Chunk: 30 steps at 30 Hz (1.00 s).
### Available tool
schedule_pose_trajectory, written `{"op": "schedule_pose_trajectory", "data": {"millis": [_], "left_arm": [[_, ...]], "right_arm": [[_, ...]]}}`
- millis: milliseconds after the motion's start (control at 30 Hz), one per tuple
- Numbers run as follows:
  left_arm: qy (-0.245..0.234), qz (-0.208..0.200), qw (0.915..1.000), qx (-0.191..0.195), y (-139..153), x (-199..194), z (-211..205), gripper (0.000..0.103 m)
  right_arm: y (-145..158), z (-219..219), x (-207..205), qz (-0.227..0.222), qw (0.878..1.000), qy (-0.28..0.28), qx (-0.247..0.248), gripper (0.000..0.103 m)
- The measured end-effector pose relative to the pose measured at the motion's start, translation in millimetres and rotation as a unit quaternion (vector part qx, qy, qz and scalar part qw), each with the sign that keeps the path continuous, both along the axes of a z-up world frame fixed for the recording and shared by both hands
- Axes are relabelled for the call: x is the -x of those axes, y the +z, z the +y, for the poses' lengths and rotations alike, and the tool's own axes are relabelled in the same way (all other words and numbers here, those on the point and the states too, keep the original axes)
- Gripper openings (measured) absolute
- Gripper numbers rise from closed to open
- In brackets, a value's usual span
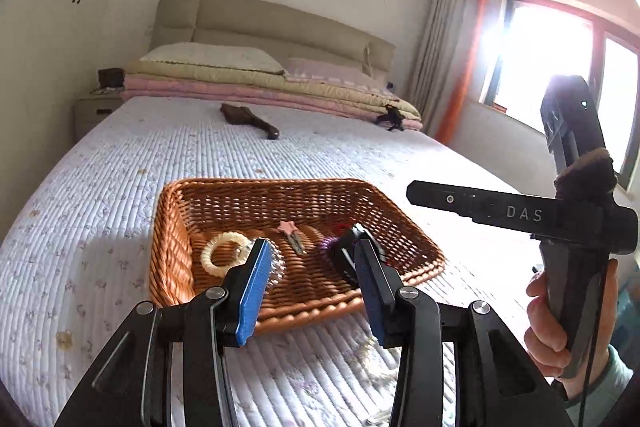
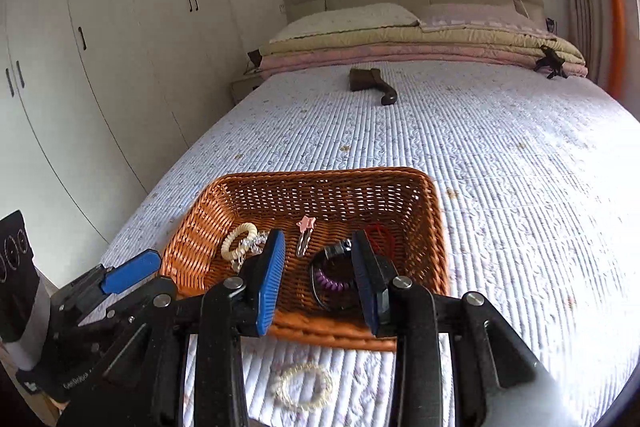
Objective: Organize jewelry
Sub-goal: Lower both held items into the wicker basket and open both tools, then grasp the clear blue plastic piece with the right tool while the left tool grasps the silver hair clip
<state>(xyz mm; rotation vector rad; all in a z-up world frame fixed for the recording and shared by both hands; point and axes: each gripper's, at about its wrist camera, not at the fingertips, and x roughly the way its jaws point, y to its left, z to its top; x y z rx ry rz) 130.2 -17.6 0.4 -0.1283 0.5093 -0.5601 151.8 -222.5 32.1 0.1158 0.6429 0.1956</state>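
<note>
A brown wicker basket (image 1: 172, 227) (image 2: 432, 227) sits on the bed. Inside lie a cream coil hair tie (image 1: 218, 247) (image 2: 236, 239), a pink star hair clip (image 1: 289, 229) (image 2: 306, 227), a purple coil tie (image 2: 332, 283), a black band (image 2: 336, 251) and a red tie (image 2: 380, 235). A pearl bracelet (image 2: 302, 385) lies on the quilt in front of the basket, below my right gripper. My left gripper (image 1: 310, 287) is open and empty above the basket's near rim. My right gripper (image 2: 320, 283) is open and empty over the basket's near part.
A dark brush (image 1: 248, 119) (image 2: 370, 85) lies far up the quilted bed (image 1: 100, 207). Folded blankets and pillows (image 1: 260, 83) sit at the headboard. White wardrobes (image 2: 100, 67) stand to the left. A window (image 1: 560, 55) is at right.
</note>
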Motion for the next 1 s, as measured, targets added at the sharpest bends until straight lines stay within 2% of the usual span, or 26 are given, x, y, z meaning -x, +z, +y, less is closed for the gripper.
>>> {"op": "schedule_pose_trajectory", "data": {"millis": [67, 167, 267, 400, 667, 800, 933, 1000], "left_arm": [[-0.026, 0.005, 0.9996, 0.002, -2.9, 19.0, -1.3, 0.044], [-0.055, 0.016, 0.9982, -0.019, -14.0, 42.7, -7.7, 0.044], [-0.070, 0.027, 0.9963, -0.043, -27.8, 60.6, -14.9, 0.044], [-0.096, 0.053, 0.9928, -0.048, -42.6, 70.5, -16.6, 0.044], [-0.114, 0.085, 0.9878, -0.063, -52.8, 59.4, -30.7, 0.044], [-0.140, 0.111, 0.9797, -0.091, -60.5, 41.6, -51.5, 0.044], [-0.164, 0.146, 0.9701, -0.104, -72.3, 28.0, -64.3, 0.044], [-0.165, 0.153, 0.9686, -0.104, -76.3, 27.2, -65.0, 0.044]], "right_arm": [[2.2, -5.1, 34.9, -0.015, 1.000, -0.006, 0.015, 0.039], [-3.6, -10.6, 82.7, -0.026, 0.999, -0.012, 0.025, 0.040], [-15.3, -11.0, 122.8, -0.029, 0.999, -0.008, 0.020, 0.040], [-39.2, -6.4, 159.4, -0.020, 1.000, 0.010, 0.007, 0.040], [-84.0, 10.0, 175.4, 0.017, 0.999, 0.026, 0.026, 0.040], [-100.7, 10.8, 169.9, 0.038, 0.999, 0.031, 0.023, 0.040], [-110.9, 14.8, 162.1, 0.054, 0.997, 0.039, 0.037, 0.040], [-116.0, 18.5, 160.5, 0.060, 0.996, 0.040, 0.047, 0.040]]}}
